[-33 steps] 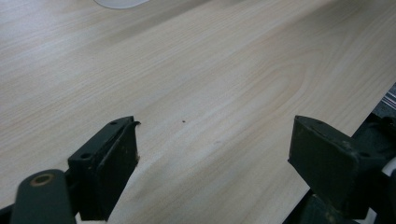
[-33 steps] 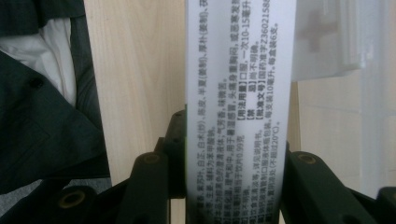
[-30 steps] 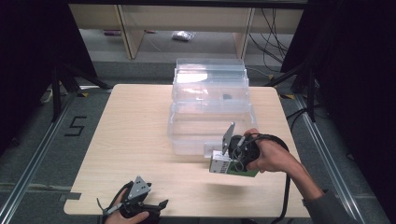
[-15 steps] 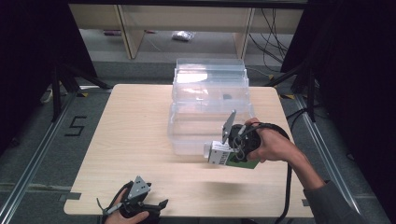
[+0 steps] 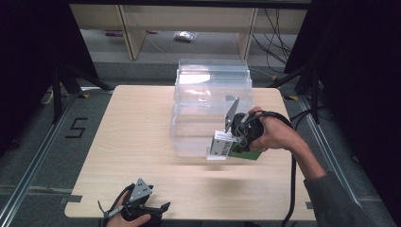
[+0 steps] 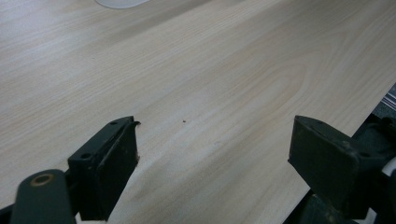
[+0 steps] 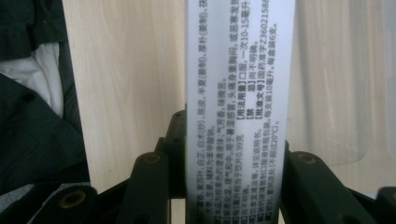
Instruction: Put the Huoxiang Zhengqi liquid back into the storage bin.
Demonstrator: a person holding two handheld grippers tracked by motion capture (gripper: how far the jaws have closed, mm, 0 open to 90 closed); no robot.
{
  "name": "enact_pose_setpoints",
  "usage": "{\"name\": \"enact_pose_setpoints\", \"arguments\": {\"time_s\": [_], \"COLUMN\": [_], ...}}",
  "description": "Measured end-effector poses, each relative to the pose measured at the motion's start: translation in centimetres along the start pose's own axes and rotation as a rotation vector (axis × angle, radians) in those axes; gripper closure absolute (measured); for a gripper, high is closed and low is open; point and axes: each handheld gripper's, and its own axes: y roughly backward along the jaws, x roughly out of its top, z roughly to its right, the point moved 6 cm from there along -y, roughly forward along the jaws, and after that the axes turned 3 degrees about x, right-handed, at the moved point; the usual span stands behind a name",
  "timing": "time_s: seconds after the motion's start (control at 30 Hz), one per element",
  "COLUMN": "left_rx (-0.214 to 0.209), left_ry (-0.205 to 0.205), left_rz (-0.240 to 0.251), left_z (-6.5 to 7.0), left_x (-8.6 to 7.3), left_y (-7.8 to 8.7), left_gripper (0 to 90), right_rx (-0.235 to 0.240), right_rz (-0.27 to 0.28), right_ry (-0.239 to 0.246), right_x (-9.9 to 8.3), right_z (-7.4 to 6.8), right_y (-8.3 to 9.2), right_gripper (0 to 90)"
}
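Your right gripper (image 5: 218, 147) was clamped on a small box (image 5: 222, 146), white with a green side, and held it above the bench (image 5: 132, 127) just in front of the near wall of the clear bins (image 5: 208, 109), toward the right edge. In the right gripper view the box (image 7: 240, 93) stood up between the two black fingers (image 7: 149, 186), its white face covered in printed text and pinched from both sides; pale wood lay behind it on the left and a clear bin wall on the right. Your right hand (image 5: 269, 135) wrapped the gripper body, with the cable trailing toward the bench's near right corner. Your left gripper (image 5: 158, 208) lay at the near edge, left of the middle, with your hand around it. In the left gripper view its fingers (image 6: 109, 163) stood wide apart over bare wood, gripping nothing.
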Motion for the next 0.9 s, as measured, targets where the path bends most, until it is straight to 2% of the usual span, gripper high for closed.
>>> {"name": "enact_pose_setpoints", "arguments": {"time_s": [0.03,0.07,0.1,0.17,0.27,0.3,0.33,0.4,0.43,0.57,0.6,0.63,0.7,0.73,0.8,0.83,0.9], "left_rx": [0.000,0.000,-0.002,0.000,-0.003,-0.003,-0.002,-0.002,-0.002,-0.003,-0.003,-0.003,-0.004,-0.005,-0.005,-0.005,-0.004], "left_ry": [0.002,0.002,-0.002,0.000,-0.003,-0.003,-0.003,-0.004,-0.002,0.002,0.002,0.002,0.000,-0.001,-0.002,-0.002,0.002], "left_rz": [0.001,0.001,0.000,-0.001,-0.002,-0.001,0.000,-0.004,-0.003,0.000,0.000,0.000,-0.002,-0.002,-0.003,-0.004,-0.003], "left_z": [0.0,0.0,0.0,0.0,0.0,0.1,0.0,0.0,0.0,0.1,0.1,0.1,0.0,0.0,0.0,0.0,0.0], "left_x": [0.0,0.0,0.0,0.0,0.0,0.0,0.0,0.0,0.0,0.0,0.0,0.0,0.0,0.0,0.0,0.0,0.0], "left_y": [0.0,0.0,0.0,0.0,0.0,0.0,0.0,0.0,0.0,0.0,0.0,0.0,0.0,0.0,0.0,0.0,0.0], "left_gripper": [14.9,14.9,14.9,14.9,14.9,14.9,14.9,14.9,14.9,14.9,14.9,14.9,14.9,14.9,14.9,14.9,15.0], "right_rx": [-0.001,-0.001,-0.002,-0.002,-0.002,-0.007,-0.005,-0.010,-0.007,-0.013,-0.014,-0.011,-0.023,-0.026,-0.027,-0.027,-0.031], "right_rz": [-0.005,-0.005,-0.008,-0.007,-0.010,0.000,-0.015,-0.007,-0.018,-0.024,-0.030,-0.018,-0.018,-0.021,-0.016,-0.020,-0.019], "right_ry": [-0.030,-0.030,-0.006,-0.027,-0.018,-0.001,-0.028,-0.004,-0.029,-0.006,-0.031,-0.006,-0.002,-0.016,-0.004,-0.018,-0.016], "right_x": [0.0,0.0,0.0,0.0,0.1,0.1,0.1,0.2,0.1,0.2,0.2,0.3,0.3,0.3,0.4,0.4,0.4], "right_z": [0.2,0.2,0.5,0.8,1.3,1.5,1.5,2.0,2.0,3.0,3.1,3.4,3.9,4.0,4.6,4.7,5.1], "right_y": [0.1,0.1,0.2,0.3,0.4,0.4,0.6,0.7,0.8,0.9,1.0,1.0,1.1,1.2,1.1,1.1,1.0], "right_gripper": [64.9,64.9,64.9,64.9,64.9,64.9,64.9,64.9,64.9,64.9,64.9,64.9,64.9,64.9,64.9,64.9,64.9]}}
